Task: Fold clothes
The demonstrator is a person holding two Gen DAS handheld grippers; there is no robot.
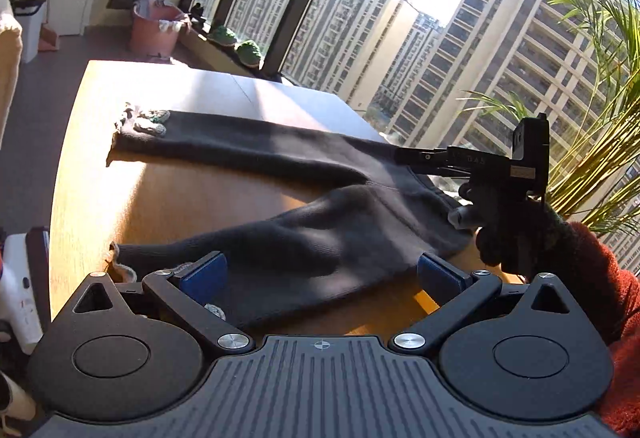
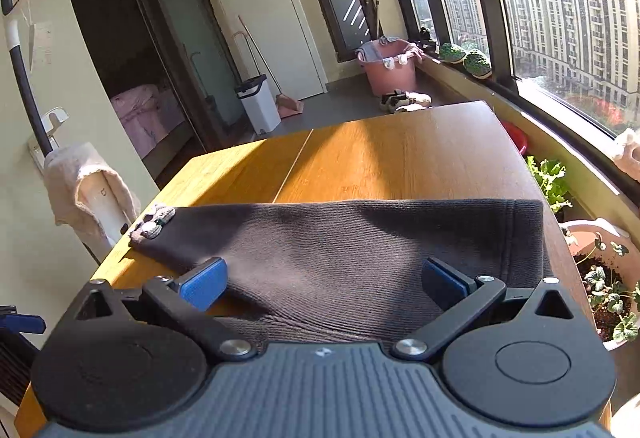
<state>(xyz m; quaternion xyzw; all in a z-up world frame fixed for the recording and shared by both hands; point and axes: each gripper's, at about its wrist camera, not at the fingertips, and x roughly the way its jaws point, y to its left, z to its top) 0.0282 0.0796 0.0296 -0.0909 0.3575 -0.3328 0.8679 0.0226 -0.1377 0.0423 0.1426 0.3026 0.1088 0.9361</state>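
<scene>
Trousers (image 1: 280,173) of dark grey knit lie spread on the wooden bench (image 1: 168,197), filling the middle of the left wrist frame. Their two legs splay apart: one runs toward the upper left of the frame and ends in a cuff with small pale trim, the other bends down to the lower left, its cuff just beside the left tongs (image 1: 322,278). The waist end sits at the right of that frame, where the right tongs (image 1: 404,154) reach in from the right edge, held by a gloved hand (image 1: 508,230).

Left tongs stand wide open with nothing between the blue pads (image 1: 204,274); the near leg lies directly ahead of them and just below. In the right wrist view the right tongs (image 2: 324,282) are likewise spread wide and hold nothing, with the trousers (image 2: 360,238) stretched across the frame ahead of them, waistband at the right and trimmed cuff at the left.

The garment's long axis runs across both views, left to right. My judgement is that the left tongs are nearer the leg cuffs and the right tongs nearer the waist, so a fold bringing the stray lower leg onto the straight one would fall to the left side.
</scene>
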